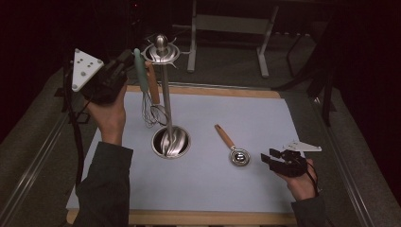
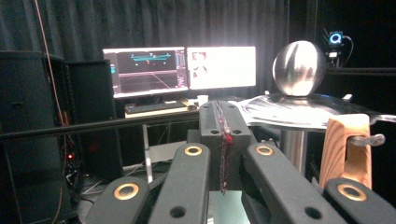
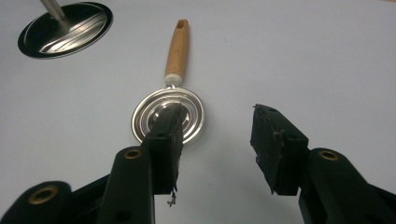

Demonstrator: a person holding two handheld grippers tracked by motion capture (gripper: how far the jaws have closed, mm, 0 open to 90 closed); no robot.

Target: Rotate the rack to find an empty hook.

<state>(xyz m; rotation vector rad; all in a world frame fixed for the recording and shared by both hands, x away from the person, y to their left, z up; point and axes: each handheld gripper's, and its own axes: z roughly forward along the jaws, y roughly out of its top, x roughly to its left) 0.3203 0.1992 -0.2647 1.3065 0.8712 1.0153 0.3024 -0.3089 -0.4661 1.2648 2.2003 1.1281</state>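
One spoon (image 3: 169, 109) beside open tongs (image 3: 217, 140).

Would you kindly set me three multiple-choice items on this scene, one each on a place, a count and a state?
1. Where does the wooden-handled strainer lie?
A. on the mat between the stand's base and the right tongs
B. hung on the stand
C. on the floor

2. How many wooden-handled utensils are in the high view?
A. one
B. two
C. four

3. How do the right tongs stand?
A. shut on the strainer
B. open, holding nothing
C. shut on the stand's pole

Answers: 1 A, it lies flat on the mat right of the stand. 2 B, the strainer and the whisk hanging from the stand. 3 B, mat shows between the parted jaws.
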